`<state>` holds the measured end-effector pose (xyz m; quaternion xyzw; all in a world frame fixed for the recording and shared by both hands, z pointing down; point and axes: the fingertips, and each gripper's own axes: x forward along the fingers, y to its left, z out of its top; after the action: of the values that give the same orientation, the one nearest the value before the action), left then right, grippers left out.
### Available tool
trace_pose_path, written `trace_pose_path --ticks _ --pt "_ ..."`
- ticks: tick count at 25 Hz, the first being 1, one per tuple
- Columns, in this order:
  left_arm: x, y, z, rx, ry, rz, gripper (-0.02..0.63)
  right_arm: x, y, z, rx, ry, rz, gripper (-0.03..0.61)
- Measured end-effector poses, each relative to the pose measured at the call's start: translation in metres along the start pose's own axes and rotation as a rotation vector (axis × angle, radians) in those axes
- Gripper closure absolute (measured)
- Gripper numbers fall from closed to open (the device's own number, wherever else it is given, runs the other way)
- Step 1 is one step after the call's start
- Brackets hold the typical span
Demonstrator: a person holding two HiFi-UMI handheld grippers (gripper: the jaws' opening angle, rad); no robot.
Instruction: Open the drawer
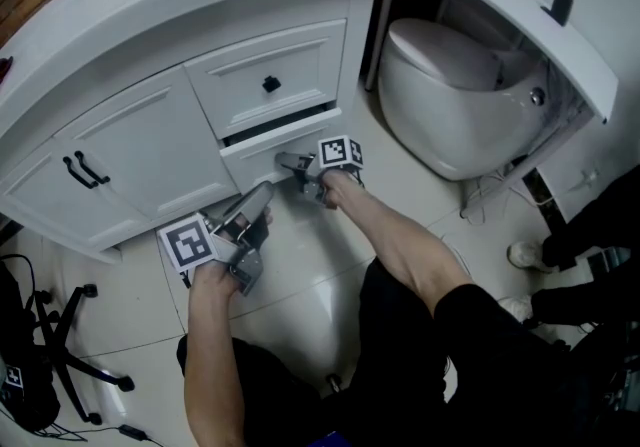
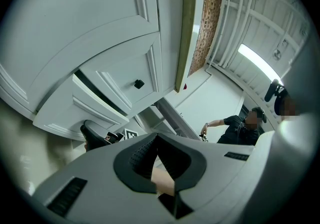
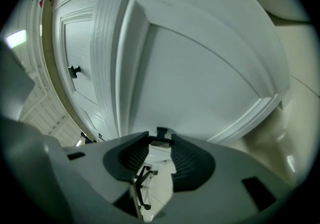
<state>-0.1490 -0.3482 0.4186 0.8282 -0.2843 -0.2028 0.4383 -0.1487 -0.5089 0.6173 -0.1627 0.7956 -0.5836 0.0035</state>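
R gripper (image 1: 292,165) seems clamped on knob (image 3: 161,133) of part-open drawer (image 1: 255,160), L gripper (image 1: 262,195) closed, empty; we're mid-pull, next draw straight out.

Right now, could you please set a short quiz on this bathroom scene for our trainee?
1. True or false: the lower drawer stands slightly open.
2. What do the jaws of the right gripper hold? A) the drawer's knob B) a cabinet door handle C) nothing
3. In the head view, which white fixture stands to the right of the vanity?
Key: 1 true; 2 A; 3 the toilet.
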Motion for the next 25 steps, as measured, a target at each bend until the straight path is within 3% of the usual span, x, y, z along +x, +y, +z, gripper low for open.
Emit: trace_pose_path --ticks 8,25 --pt "0.007 -0.016 -0.009 0.018 0.006 -0.023 0.624 -0.012 0.001 -0.011 -0.013 0.028 -0.024 0.428" --pt "-0.006 -0.042 -0.032 0.012 -0.029 0.009 0.624 -0.036 0.008 -0.05 -0.044 0.118 -0.052 0.428"
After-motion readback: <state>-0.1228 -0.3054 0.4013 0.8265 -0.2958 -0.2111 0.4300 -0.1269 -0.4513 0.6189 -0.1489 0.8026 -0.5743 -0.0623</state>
